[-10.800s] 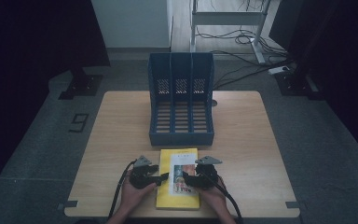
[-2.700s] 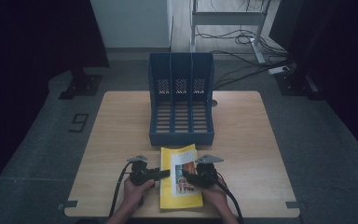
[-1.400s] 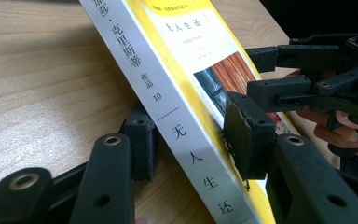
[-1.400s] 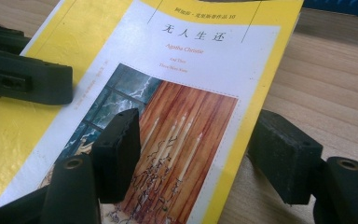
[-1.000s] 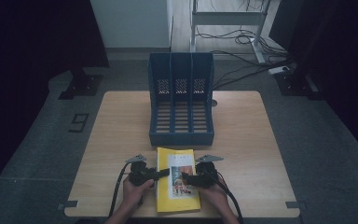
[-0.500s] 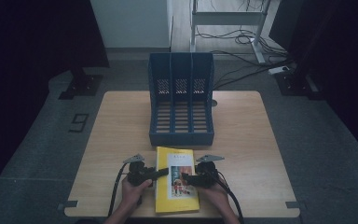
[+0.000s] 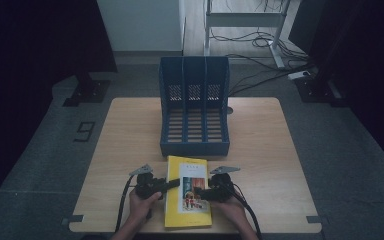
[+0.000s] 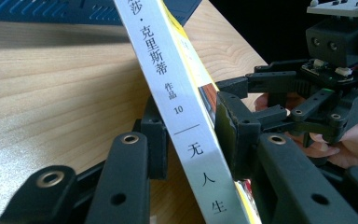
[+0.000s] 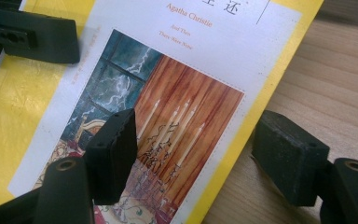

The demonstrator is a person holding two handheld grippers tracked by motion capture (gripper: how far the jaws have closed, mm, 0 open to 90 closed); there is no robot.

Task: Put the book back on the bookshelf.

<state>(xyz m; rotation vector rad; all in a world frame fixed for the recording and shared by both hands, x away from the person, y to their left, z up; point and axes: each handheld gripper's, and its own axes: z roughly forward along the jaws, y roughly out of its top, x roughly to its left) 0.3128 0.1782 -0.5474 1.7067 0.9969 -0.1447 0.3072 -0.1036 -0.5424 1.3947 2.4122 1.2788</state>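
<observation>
Yellow book (image 7: 187,199) lies at the near edge of the wooden table (image 7: 130,135), just in front of the blue three-slot file rack (image 7: 195,107), which stands upright at mid-table. The book's far end comes close to the rack's front lip; from the high view I cannot tell whether they touch.

Left gripper (image 7: 172,184): comes in at the book's spine side. In the left gripper view the white spine (image 8: 186,121) with its printed characters rises tilted between the two black jaws, so that edge looks lifted off the wood. One pad (image 8: 230,133) lies against the cover side, the other (image 8: 156,140) sits at the underside. The jaws have just been closing with the book between them; they look clamped on it at the spine edge (contact on the underside is partly hidden).

Right gripper (image 7: 202,192): reaches over the cover from the opposite side. In the right gripper view its jaws stand apart, one pad (image 9: 114,154) hovering over the cover picture of candles and a red curtain, the other (image 9: 289,156) beyond the book's yellow edge over bare wood. Nothing is pinched; the long edge of the book lies between the two pads.

Both hands sit low at the table's near edge, cables trailing back toward the person.
</observation>
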